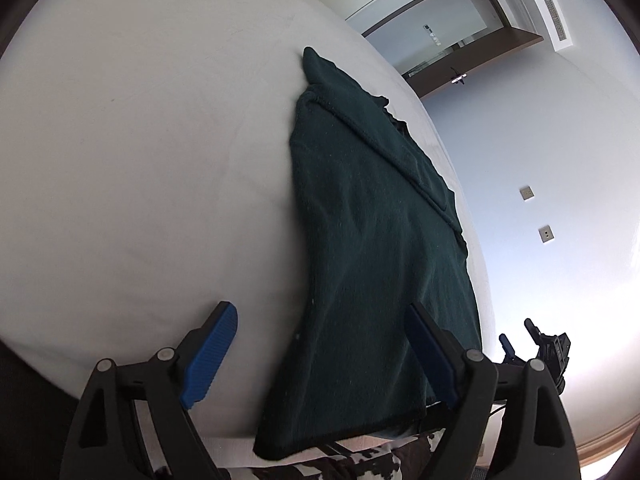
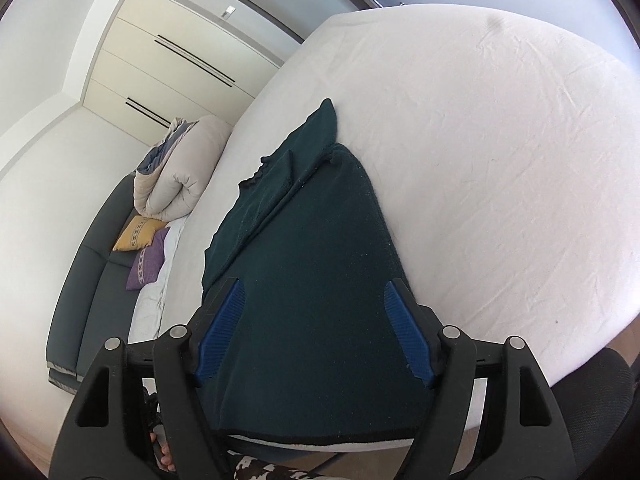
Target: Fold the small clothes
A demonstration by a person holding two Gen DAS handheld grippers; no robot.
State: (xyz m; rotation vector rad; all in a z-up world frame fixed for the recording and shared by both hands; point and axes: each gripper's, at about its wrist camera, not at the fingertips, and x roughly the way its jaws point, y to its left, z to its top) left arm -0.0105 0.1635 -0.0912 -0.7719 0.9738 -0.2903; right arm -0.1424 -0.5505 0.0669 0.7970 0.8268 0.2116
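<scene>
1. Left wrist view: we look along our left tongs [image 1: 320, 354], whose two blue pads stand wide apart with nothing gripped. One pad hovers over the bare white bed [image 1: 140, 140]; the other sits over the near right part of a dark green garment [image 1: 372, 248].
2. That garment lies flat on the bed sheet near the bed's edge, partly folded, with one layer doubled over along its far side and a pointed corner sticking out at the far end. Its near hem reaches the bed's edge.
3. At the lower right of this view we see the right tongs [image 1: 520, 336] beyond the bed's edge, only partly visible.
4. Right wrist view: our right tongs [image 2: 316, 332] are also spread wide, both blue pads over the garment [image 2: 312, 240] without pinching it.
5. Beside the bed we see a rolled beige duvet [image 2: 176, 168], a yellow cushion [image 2: 138, 234] and a purple cushion [image 2: 148, 262] on a grey sofa [image 2: 88, 292].
</scene>
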